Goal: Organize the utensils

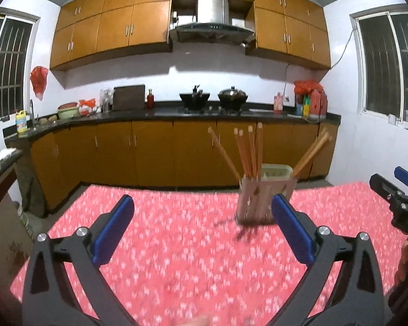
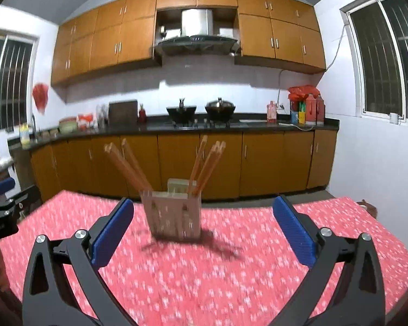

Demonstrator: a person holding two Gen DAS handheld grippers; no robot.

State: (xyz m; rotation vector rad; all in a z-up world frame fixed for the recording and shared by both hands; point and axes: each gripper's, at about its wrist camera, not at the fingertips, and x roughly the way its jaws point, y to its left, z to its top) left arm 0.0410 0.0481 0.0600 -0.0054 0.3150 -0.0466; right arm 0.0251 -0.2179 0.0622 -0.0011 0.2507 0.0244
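A pale wooden utensil holder stands on the red flowered tablecloth, with several wooden chopsticks standing in it and leaning apart. In the right wrist view the holder sits near the table's far edge with the chopsticks fanned out. My left gripper is open and empty, to the left of the holder and short of it. My right gripper is open and empty, with the holder ahead between its fingers. Both views are motion blurred.
The right gripper shows at the right edge of the left wrist view; the left one shows at the left edge of the right wrist view. Beyond the table are kitchen cabinets, a counter with woks and a bin.
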